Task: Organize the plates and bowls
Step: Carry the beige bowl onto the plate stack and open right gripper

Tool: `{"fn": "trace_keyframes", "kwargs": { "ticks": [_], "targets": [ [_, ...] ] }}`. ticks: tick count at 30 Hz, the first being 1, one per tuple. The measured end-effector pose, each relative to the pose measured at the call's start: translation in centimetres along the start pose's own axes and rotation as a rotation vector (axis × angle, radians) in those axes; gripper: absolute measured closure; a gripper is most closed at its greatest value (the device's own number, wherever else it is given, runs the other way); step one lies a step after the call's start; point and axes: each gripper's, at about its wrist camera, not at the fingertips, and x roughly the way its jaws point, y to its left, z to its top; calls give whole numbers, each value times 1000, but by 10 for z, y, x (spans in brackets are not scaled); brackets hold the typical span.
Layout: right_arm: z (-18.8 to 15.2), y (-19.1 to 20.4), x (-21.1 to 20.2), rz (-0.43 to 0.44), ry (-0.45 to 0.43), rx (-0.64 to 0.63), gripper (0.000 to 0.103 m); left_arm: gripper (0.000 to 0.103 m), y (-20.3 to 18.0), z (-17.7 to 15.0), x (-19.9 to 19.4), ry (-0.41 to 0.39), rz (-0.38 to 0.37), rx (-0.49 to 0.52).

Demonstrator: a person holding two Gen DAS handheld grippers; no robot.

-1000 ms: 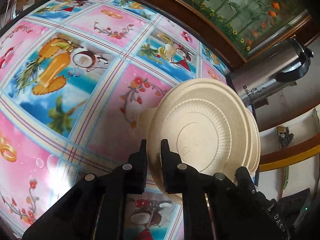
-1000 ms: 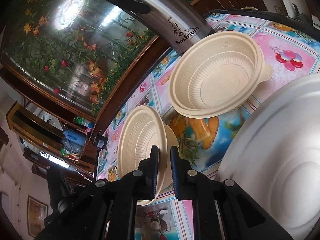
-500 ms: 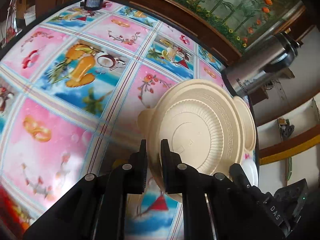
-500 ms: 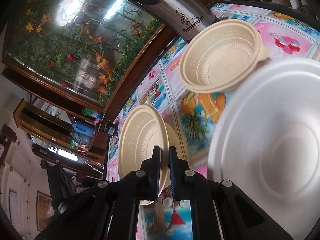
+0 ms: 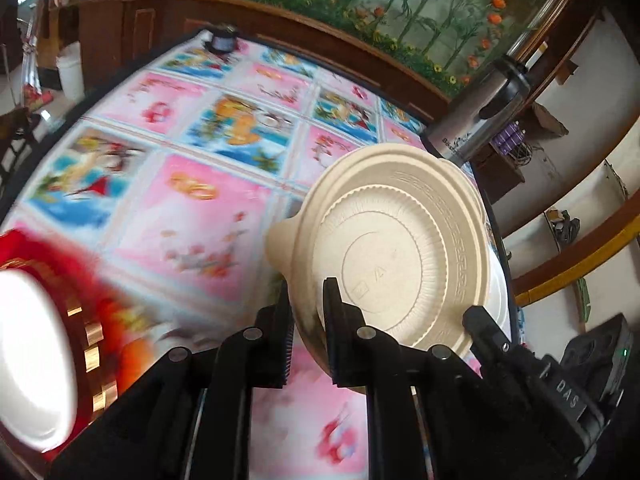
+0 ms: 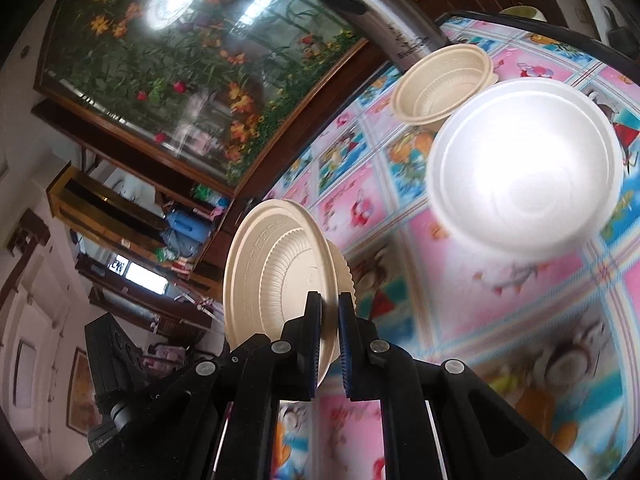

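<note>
The table [image 5: 208,216] with its bright picture cloth has lots of bare room. Both claws, left claw [image 5: 306,320] and right claw [image 6: 329,328], pinch the rim of one tan ribbed plastic bowl [image 5: 400,256], held up on its edge above the table.

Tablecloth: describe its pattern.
The tablecloth has pink and blue squares with fruit and flower pictures; clearest in the left wrist view.

Your right claw [image 6: 329,332] is clamped on the rim of a beige bowl [image 6: 276,280], held on edge above the patterned worktop [image 6: 460,280]. Ahead and to the claw's right sits a white bowl [image 6: 528,168]; beyond it another beige bowl [image 6: 444,84], beside a steel flask [image 6: 384,16].
</note>
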Motion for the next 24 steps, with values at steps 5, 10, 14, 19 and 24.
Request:
{"fn": "trace_keyframes", "kwargs": {
  "ticks": [5, 10, 14, 19, 24],
  "targets": [
    [-35, 36, 2, 64, 58, -43, 95, 91, 41, -18, -56, -73, 31, 1],
    [-73, 84, 19, 118, 139, -123, 95, 90, 96, -33, -99, -120, 64, -49],
    [-108, 120, 39, 139, 204, -197, 95, 90, 138, -45, -121, -130, 105, -98],
    [-148, 140, 62, 134, 267, -258, 95, 90, 169, -58, -123, -119, 159, -109],
    [-172, 138, 87, 93, 325, -270, 95, 89, 195, -66, -108, -49, 164, -154]
  ]
}}
